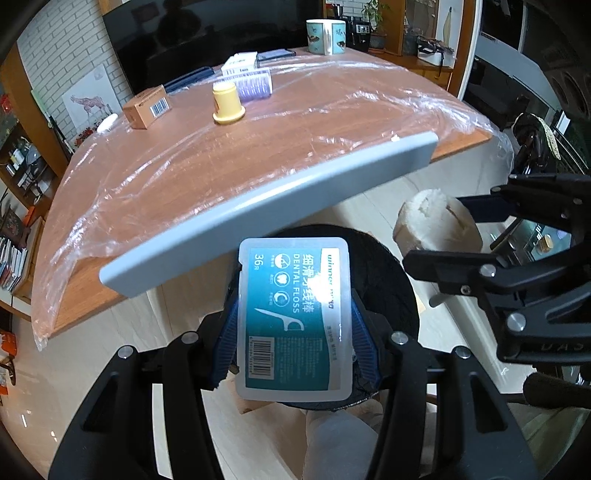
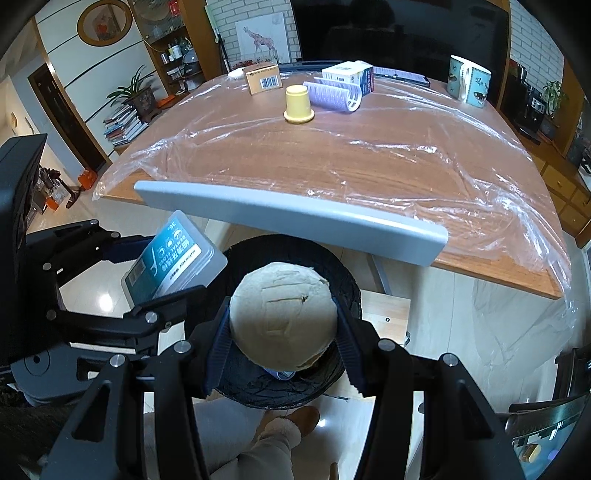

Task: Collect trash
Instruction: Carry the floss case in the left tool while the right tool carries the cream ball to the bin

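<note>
From the left wrist, the left gripper (image 1: pixel 293 325) has its blue pads pressed on both long edges of a dental floss box (image 1: pixel 293 317), jaws part-way closed around it, label up. The box hangs over a black-lined bin (image 1: pixel 402 291) that stands on the floor just off the table (image 1: pixel 258 155) edge, beneath a grey chair back (image 1: pixel 266 218). To the right, the right gripper (image 1: pixel 443 236) holds a pale crumpled paper ball (image 1: pixel 436 225) beside the bin's rim. On the plastic-covered table sit a yellow cup (image 1: pixel 228 103), a brown carton (image 1: pixel 147 107), a purple roller (image 1: pixel 255 84) and a mug (image 1: pixel 325 36). From the right wrist, the right gripper (image 2: pixel 283 325) clamps the ball (image 2: pixel 282 319) between both pads, jaws fairly narrow, right over the bin's (image 2: pixel 347 284) opening. The left gripper (image 2: pixel 155 273) at left holds the tilted box (image 2: pixel 173 262) above the bin's near rim. A trouser leg and slipper (image 2: pixel 295 424) show below.
</note>
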A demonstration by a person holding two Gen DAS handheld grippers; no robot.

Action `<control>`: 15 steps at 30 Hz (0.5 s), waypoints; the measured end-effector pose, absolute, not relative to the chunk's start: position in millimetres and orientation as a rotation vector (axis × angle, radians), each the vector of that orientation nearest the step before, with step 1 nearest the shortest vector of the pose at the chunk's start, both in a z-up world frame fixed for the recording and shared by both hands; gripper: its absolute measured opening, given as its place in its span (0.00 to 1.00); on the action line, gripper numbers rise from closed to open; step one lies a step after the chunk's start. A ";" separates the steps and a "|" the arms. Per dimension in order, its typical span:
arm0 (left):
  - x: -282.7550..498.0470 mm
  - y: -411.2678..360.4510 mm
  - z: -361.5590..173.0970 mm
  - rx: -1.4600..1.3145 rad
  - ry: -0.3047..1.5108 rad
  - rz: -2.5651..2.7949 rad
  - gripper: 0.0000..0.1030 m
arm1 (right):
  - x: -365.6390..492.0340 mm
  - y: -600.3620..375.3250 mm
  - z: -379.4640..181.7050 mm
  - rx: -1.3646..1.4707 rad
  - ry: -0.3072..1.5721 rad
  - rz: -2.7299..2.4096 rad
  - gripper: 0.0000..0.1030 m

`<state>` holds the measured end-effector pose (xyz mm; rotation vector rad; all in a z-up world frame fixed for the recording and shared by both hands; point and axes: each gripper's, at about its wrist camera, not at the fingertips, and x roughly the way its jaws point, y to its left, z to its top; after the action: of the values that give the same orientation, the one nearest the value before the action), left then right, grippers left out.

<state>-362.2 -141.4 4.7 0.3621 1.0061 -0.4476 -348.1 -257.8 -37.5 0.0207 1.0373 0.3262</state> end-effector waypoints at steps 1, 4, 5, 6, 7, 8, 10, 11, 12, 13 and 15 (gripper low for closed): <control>-362.3 -141.1 2.6 0.360 1.013 -0.449 0.54 | -347.8 -257.5 -39.7 0.019 1.043 0.326 0.50; -361.1 -140.0 -3.8 0.359 1.032 -0.445 0.54 | -347.1 -256.4 -46.3 0.010 1.059 0.324 0.50; -360.8 -139.9 -5.7 0.360 1.036 -0.442 0.54 | -347.0 -255.3 -49.2 0.000 1.065 0.321 0.50; -360.2 -139.6 -7.7 0.362 1.040 -0.441 0.54 | -347.4 -254.2 -51.3 -0.008 1.071 0.320 0.50; -360.0 -139.3 -10.2 0.365 1.046 -0.439 0.54 | -347.7 -253.1 -53.1 -0.013 1.076 0.320 0.50; -359.9 -139.0 -12.7 0.369 1.050 -0.438 0.54 | -347.8 -251.9 -55.6 -0.017 1.083 0.322 0.50; -360.4 -138.3 -17.9 0.376 1.061 -0.434 0.54 | -348.1 -250.8 -59.7 -0.020 1.092 0.325 0.50; -360.3 -138.0 -20.6 0.380 1.067 -0.432 0.54 | -347.7 -250.0 -62.5 -0.023 1.098 0.324 0.50; -360.3 -137.7 -23.3 0.383 1.073 -0.431 0.54 | -347.6 -249.6 -64.9 -0.023 1.102 0.322 0.50; -359.8 -137.9 -25.1 0.386 1.077 -0.429 0.54 | -347.0 -249.8 -66.8 -0.021 1.106 0.321 0.50; -359.1 -137.4 -29.4 0.392 1.087 -0.424 0.54 | -345.3 -250.6 -71.1 -0.018 1.113 0.315 0.50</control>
<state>-359.1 -137.4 -29.4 0.3916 1.0872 -0.4240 -345.3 -250.6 -71.1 -0.0176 1.1133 0.3152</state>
